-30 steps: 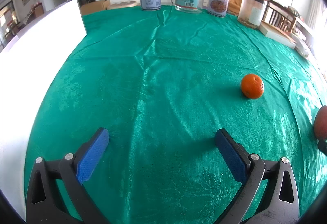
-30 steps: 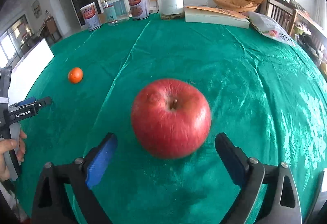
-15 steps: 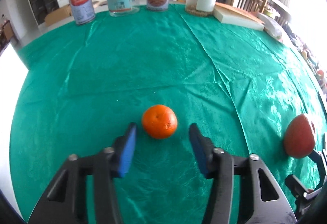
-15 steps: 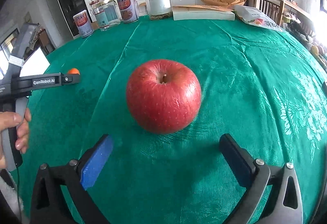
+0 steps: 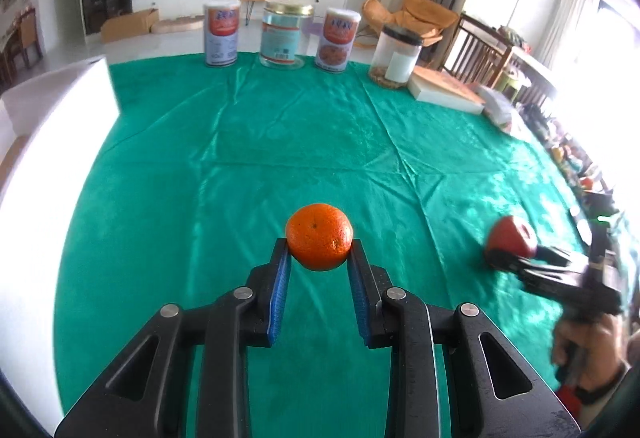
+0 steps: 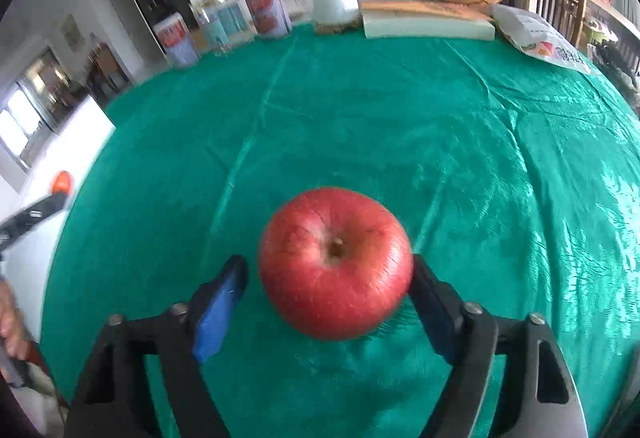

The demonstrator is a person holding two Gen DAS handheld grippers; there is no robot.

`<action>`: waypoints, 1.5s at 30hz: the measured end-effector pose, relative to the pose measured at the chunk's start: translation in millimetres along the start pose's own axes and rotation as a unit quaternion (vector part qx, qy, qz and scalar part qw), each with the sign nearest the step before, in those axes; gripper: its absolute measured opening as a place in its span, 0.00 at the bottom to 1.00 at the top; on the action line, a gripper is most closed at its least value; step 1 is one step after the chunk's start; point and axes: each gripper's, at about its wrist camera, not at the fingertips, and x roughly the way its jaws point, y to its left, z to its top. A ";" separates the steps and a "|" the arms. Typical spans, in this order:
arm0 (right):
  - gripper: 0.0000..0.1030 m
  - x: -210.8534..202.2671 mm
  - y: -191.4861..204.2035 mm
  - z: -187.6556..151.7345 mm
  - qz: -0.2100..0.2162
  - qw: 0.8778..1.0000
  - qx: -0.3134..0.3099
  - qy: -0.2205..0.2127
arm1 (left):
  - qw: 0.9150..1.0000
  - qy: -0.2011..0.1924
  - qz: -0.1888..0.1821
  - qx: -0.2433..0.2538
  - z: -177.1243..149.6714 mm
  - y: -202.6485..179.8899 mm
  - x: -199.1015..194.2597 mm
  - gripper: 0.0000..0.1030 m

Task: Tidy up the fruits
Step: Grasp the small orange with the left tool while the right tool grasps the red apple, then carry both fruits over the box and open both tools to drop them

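Both fruits enter the grippers: orange clamped, apple half enclosed.

The left gripper [image 5: 319,252] has closed from wide open onto the orange [image 5: 319,236]; both blue pads press its sides, and it now appears raised clear of the green tablecloth [image 5: 248,158], so the orange looks ready to carry. The right gripper [image 6: 330,280] has just been closing around the apple [image 6: 335,268]: the right pad touches it, while the left pad stands just beside it with a gap, so the grip is judged incomplete. The right wrist view shows that gap; the left wrist view shows only the apple's far side, right of the orange. The apple's contact with the tablecloth cannot be confirmed.
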 end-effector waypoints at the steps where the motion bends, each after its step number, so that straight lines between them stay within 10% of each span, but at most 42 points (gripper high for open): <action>1: 0.67 -0.4 2.3 1.1 -0.009 1.000 0.000 0.008 | 1.000 0.000 -0.010 -0.009 -2.1 8.4 -17.4 0.28; 6: 0.66 -38.3 67.7 22.2 0.082 0.996 -0.031 -0.007 | 0.997 -0.033 -0.034 -0.060 -4.1 74.0 -121.4 0.28; 14: 0.66 -56.5 335.2 79.3 0.289 0.943 -0.163 0.023 | 0.971 -0.073 0.112 -0.199 -4.2 260.3 -204.7 0.28; 22: 0.66 32.1 548.0 76.2 0.195 0.923 -0.321 0.083 | 0.933 0.040 0.143 -0.329 -30.2 378.4 -116.4 0.29; 28: 0.67 101.7 582.8 69.1 0.116 0.927 -0.335 0.124 | 0.910 0.089 0.135 -0.383 -43.7 399.4 -76.9 0.31; 31: 0.68 112.3 588.9 78.2 0.092 0.926 -0.347 0.116 | 0.908 0.093 0.149 -0.382 -40.9 399.1 -76.8 0.51; 37: 0.95 44.7 558.7 113.3 0.148 0.945 -0.291 0.018 | 0.921 0.009 0.240 -0.307 -24.1 359.5 -143.8 0.69; 39: 1.00 7.0 543.3 119.0 0.170 0.944 -0.283 -0.019 | 0.923 -0.038 0.271 -0.272 -21.5 330.0 -176.4 0.88; 45: 1.00 -72.4 506.8 88.6 0.166 0.943 -0.285 -0.037 | 0.906 -0.098 0.353 -0.210 -23.9 255.0 -231.0 0.99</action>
